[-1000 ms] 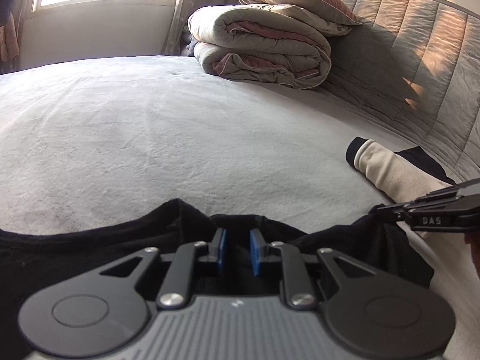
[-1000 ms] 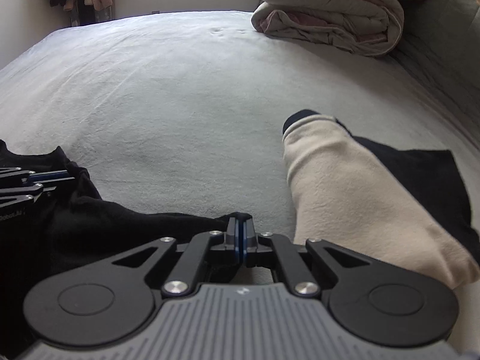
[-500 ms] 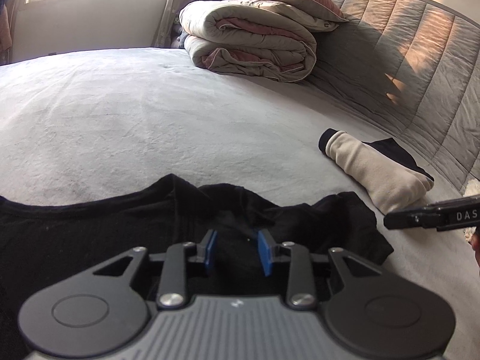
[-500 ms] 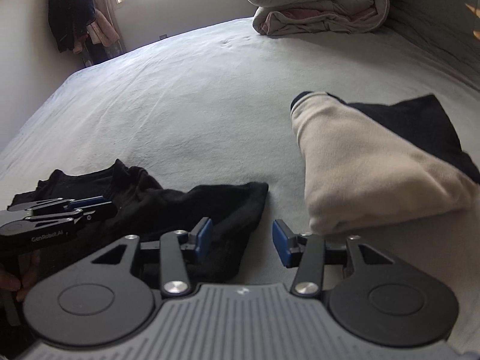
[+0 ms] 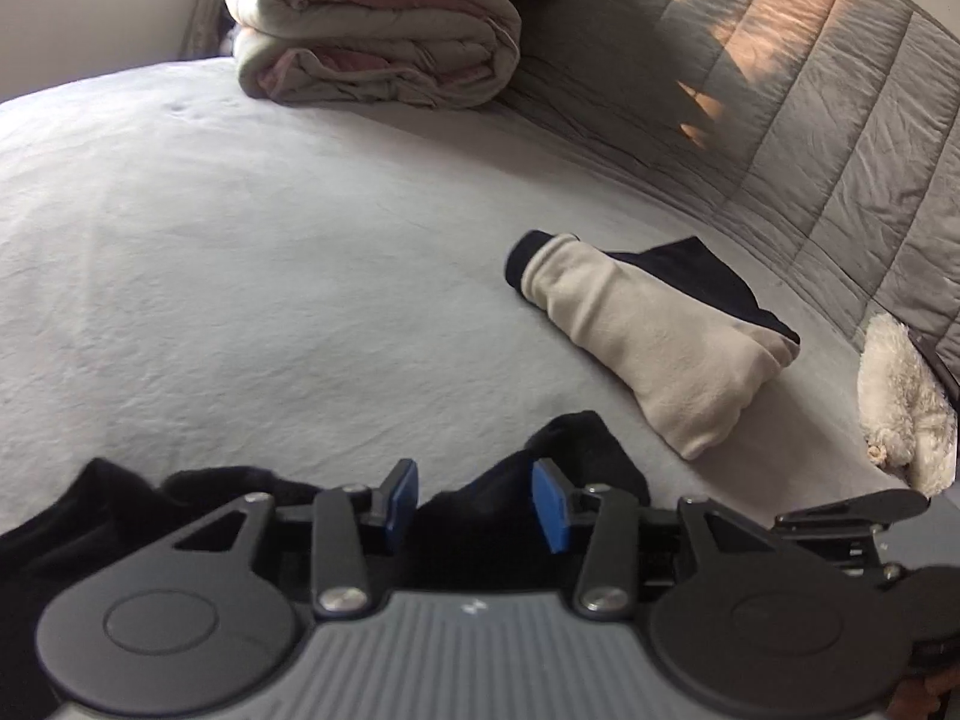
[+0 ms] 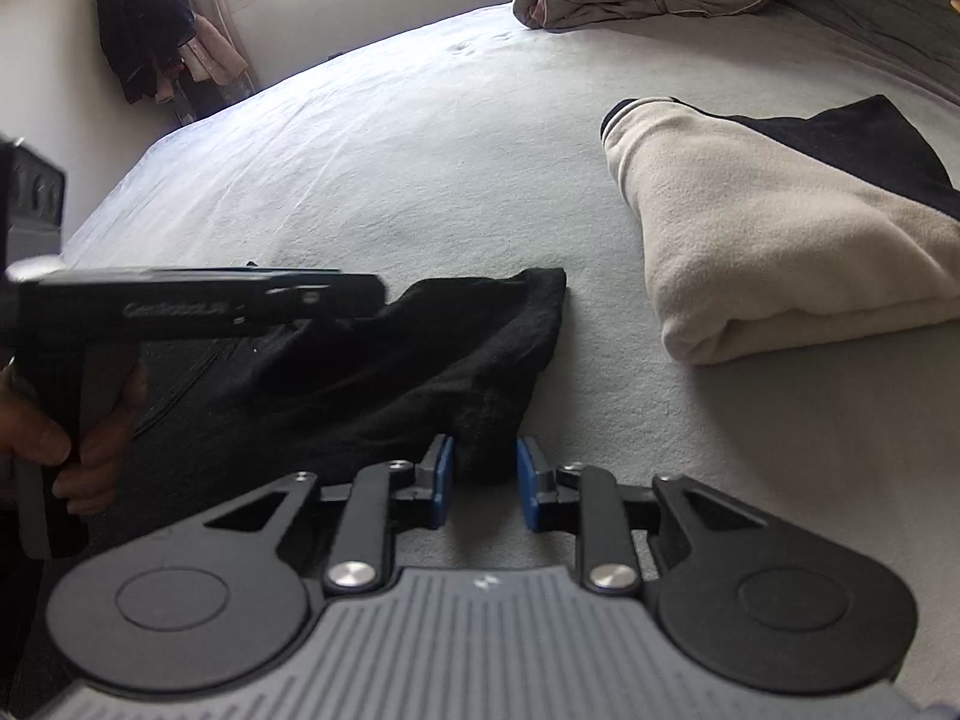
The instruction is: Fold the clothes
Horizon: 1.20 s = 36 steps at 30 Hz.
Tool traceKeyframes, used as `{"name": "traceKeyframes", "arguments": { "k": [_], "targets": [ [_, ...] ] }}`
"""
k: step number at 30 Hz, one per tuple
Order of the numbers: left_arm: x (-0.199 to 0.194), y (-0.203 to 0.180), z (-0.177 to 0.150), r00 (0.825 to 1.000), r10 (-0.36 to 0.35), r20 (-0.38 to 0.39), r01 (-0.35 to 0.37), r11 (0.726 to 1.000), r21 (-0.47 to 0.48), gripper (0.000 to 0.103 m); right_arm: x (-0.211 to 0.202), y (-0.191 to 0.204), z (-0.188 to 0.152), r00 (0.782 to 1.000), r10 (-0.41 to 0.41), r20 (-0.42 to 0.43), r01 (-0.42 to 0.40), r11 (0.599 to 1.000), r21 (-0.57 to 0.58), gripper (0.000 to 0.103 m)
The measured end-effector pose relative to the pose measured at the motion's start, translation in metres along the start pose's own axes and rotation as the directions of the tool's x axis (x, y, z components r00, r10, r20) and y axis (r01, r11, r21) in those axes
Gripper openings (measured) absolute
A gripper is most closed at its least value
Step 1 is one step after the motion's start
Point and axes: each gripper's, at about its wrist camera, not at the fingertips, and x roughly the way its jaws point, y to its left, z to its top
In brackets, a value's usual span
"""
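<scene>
The right gripper [image 6: 483, 474] had dropped to straddle the black shirt [image 6: 384, 372] hem, unclenched; the left gripper [image 5: 474, 504] stayed spread over it.

Two low wrist views, facing headboard, sharing cream garment [image 5: 648, 336], bed [image 6: 420, 138]

Black left gripper [image 5: 474, 504] with blue pads [image 5: 551, 510], silver screws.
</scene>
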Motion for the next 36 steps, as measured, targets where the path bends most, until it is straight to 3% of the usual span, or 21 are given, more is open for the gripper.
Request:
{"name": "traceKeyframes", "arguments": {
  "k": [1,2,3,4,5,8,12,16,19,21,23,28,36],
  "targets": [
    [0.009,-0.006,0.002,1.000,0.002,-0.021,-0.001,1.000,0.016,0.042,-0.002,-0.001,0.000,1.000,-0.003,0.000,0.003,1.000,-0.007,0.009],
    [0.016,-0.013,0.004,0.999,0.011,-0.037,-0.010,0.999,0.037,0.038,-0.003,-0.001,0.000,1.000,-0.006,-0.001,0.006,1.000,-0.014,0.006],
    [0.022,-0.019,0.005,0.999,0.018,-0.046,-0.016,0.998,0.056,0.027,-0.005,-0.002,0.000,1.000,-0.010,-0.001,0.010,1.000,-0.020,0.006],
    [0.025,-0.024,0.005,0.999,0.022,-0.047,-0.018,0.997,0.074,0.003,-0.006,-0.003,0.000,1.000,-0.013,-0.001,0.013,1.000,-0.027,0.005],
    [0.025,-0.028,0.004,0.999,0.018,-0.031,-0.015,0.996,0.082,0.001,-0.008,-0.003,0.000,1.000,-0.016,-0.001,0.016,0.999,-0.034,0.005],
    [0.015,-0.032,0.002,0.996,-0.016,0.091,0.011,0.998,0.061,0.001,-0.013,-0.005,-0.001,1.000,-0.025,-0.002,0.025,0.998,-0.054,0.005],
    [0.018,-0.032,-0.003,0.982,0.021,0.186,-0.027,0.999,0.029,0.001,-0.015,-0.011,-0.002,0.999,-0.054,-0.002,0.054,0.997,-0.064,0.005],
    [0.040,-0.030,-0.011,0.987,0.070,0.143,-0.074,0.997,0.024,0.001,0.006,-0.008,-0.011,0.997,-0.074,-0.012,0.072,0.993,-0.095,0.006],
    [0.040,-0.032,-0.011,0.986,0.087,0.142,-0.091,0.996,0.017,0.003,0.008,-0.004,-0.012,0.997,-0.081,0.009,0.082,0.991,-0.109,0.014],
    [0.030,-0.033,-0.009,0.987,0.100,0.129,-0.101,0.995,0.002,0.011,0.003,-0.004,-0.012,0.998,-0.064,0.000,0.063,0.995,-0.083,0.022],
    [0.017,-0.034,-0.009,0.987,0.109,0.119,-0.108,0.994,-0.013,0.039,-0.005,-0.005,-0.015,0.999,-0.032,-0.016,0.031,0.998,-0.053,0.048],
    [-0.029,-0.030,-0.024,0.989,0.110,0.096,-0.107,0.994,-0.034,0.042,-0.026,-0.005,-0.033,0.997,0.057,-0.061,-0.055,0.998,0.035,0.048],
    [-0.086,-0.051,-0.059,0.993,0.108,-0.043,-0.109,0.994,-0.011,0.041,-0.066,0.022,-0.080,0.974,0.196,-0.110,-0.185,0.977,0.106,0.048]
  ]
}}
